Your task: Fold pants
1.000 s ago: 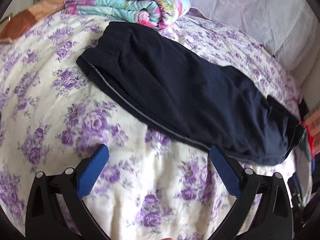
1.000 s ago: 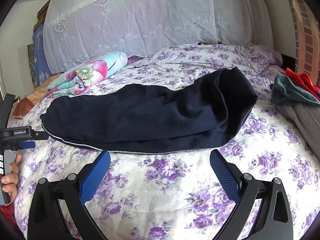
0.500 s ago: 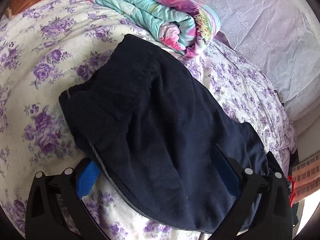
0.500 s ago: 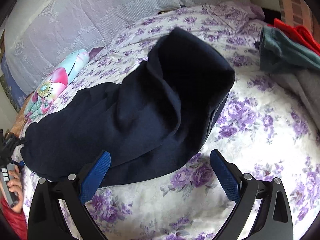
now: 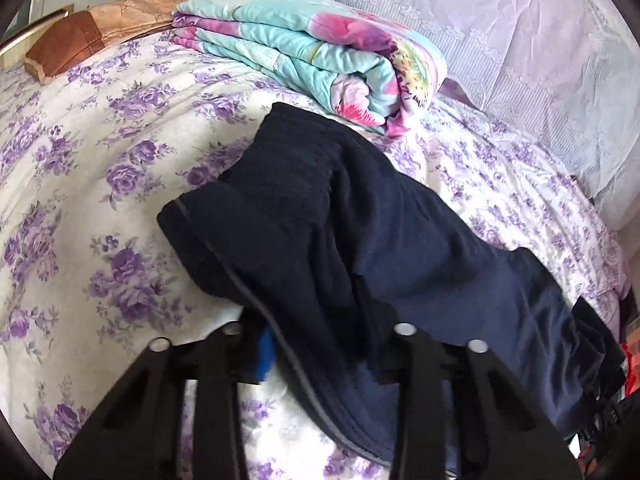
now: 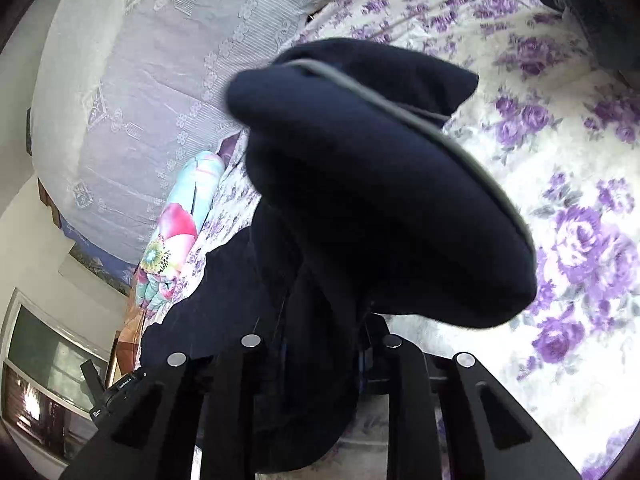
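Observation:
Dark navy pants (image 5: 400, 240) with grey piping lie across the purple-flowered bedsheet (image 5: 80, 200). My left gripper (image 5: 320, 344) is at their near edge. Its jaws are closing, cloth is bunched between them, and one blue pad (image 5: 266, 356) shows beside the piped seam. In the right wrist view the pants (image 6: 380, 200) rise as a rumpled fold right in front of the camera. My right gripper (image 6: 320, 344) is tilted. Its jaws are closing with cloth pinched between them, and the pads are hidden by fabric.
A folded turquoise and pink floral quilt (image 5: 312, 60) lies just behind the pants. A brown cushion (image 5: 80, 36) sits at the far left, and white lace-covered pillows (image 5: 520, 40) run along the back. Teal clothing (image 6: 592, 8) lies at the bed's far corner. A window (image 6: 32, 380) is at lower left.
Both grippers pushed forward onto the pants, and their jaws went from wide apart to narrow with cloth between them. The right gripper rolled, and the pants' end now stands up bunched.

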The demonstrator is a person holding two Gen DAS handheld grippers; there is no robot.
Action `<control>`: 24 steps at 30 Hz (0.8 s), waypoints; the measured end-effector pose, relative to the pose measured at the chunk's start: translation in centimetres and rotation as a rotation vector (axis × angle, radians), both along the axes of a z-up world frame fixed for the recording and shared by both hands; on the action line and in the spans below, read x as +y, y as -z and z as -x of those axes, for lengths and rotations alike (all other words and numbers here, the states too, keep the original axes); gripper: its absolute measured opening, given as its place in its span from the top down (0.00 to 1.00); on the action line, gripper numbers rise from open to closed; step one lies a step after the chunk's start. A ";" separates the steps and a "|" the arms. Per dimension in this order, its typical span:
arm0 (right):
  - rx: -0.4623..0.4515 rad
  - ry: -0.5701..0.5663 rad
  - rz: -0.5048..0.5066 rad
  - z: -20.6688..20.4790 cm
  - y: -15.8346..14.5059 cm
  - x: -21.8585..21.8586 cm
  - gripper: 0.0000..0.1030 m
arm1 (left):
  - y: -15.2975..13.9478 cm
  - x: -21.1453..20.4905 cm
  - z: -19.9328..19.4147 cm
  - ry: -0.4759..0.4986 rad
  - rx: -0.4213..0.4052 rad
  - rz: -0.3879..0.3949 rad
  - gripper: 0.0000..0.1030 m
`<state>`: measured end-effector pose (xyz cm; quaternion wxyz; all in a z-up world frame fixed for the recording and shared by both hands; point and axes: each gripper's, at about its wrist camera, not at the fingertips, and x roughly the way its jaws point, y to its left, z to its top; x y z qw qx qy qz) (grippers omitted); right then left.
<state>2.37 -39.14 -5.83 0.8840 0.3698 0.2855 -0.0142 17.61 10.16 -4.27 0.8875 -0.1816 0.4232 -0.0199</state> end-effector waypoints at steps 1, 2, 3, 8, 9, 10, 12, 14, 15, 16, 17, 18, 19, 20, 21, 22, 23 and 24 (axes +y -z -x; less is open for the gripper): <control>-0.026 -0.002 0.030 0.8 -1.0 0.4 0.81 | -0.4 0.2 0.6 0.007 -0.004 0.017 0.79; -0.053 -0.008 0.058 2.0 -2.2 1.0 0.82 | -1.0 0.4 1.3 0.013 -0.009 0.031 0.81; -0.073 -0.014 0.087 3.2 -3.2 1.5 0.83 | -1.7 0.5 2.2 0.022 -0.020 0.039 0.83; -0.092 -0.080 0.177 11.9 -6.7 3.7 0.82 | -5.7 0.8 9.3 0.094 -0.082 -0.002 0.83; -0.063 -0.116 0.187 13.3 -6.5 4.2 0.76 | -6.1 1.4 11.1 0.102 -0.097 -0.015 0.83; -0.013 -0.153 0.183 14.6 -5.9 4.3 0.69 | -6.3 2.1 12.2 0.097 -0.104 -0.027 0.83; 0.080 -0.203 0.166 16.5 -4.2 5.0 0.53 | -5.8 4.3 14.1 0.066 -0.096 -0.037 0.83; 0.120 -0.178 0.197 18.7 -3.1 4.6 0.51 | -4.5 6.8 14.7 0.027 -0.059 -0.018 0.82; 0.120 -0.164 0.190 19.8 -2.6 4.3 0.48 | -3.7 8.0 14.8 0.001 -0.032 0.001 0.82; 0.112 -0.130 0.171 20.8 -2.6 3.4 0.48 | -2.7 9.3 14.8 -0.033 0.002 0.030 0.82; 0.104 -0.084 0.142 21.4 -2.4 2.5 0.43 | -1.9 10.1 14.9 -0.056 0.018 0.047 0.82; 0.097 -0.045 0.096 21.8 -2.2 1.1 0.38 | -1.2 10.6 14.9 -0.071 0.025 0.057 0.82; 0.096 -0.021 0.045 21.6 -2.0 -0.1 0.37 | -0.8 10.6 15.1 -0.078 0.024 0.049 0.82; 0.101 -0.001 -0.016 21.5 -1.3 -1.0 0.37 | -0.7 10.2 15.3 -0.089 0.019 0.026 0.81; 0.104 0.010 -0.068 21.0 -0.7 -1.7 0.34 | -0.7 9.8 15.6 -0.100 0.010 -0.006 0.80; 0.106 0.015 -0.109 20.3 -0.3 -2.1 0.30 | -0.8 9.0 15.7 -0.111 -0.002 -0.057 0.79; 0.109 0.018 -0.128 19.4 0.0 -2.5 0.21 | -1.0 8.5 15.8 -0.117 -0.009 -0.100 0.78; 0.115 0.024 -0.127 18.2 0.2 -2.8 0.20 | -1.1 7.8 15.8 -0.119 -0.015 -0.147 0.78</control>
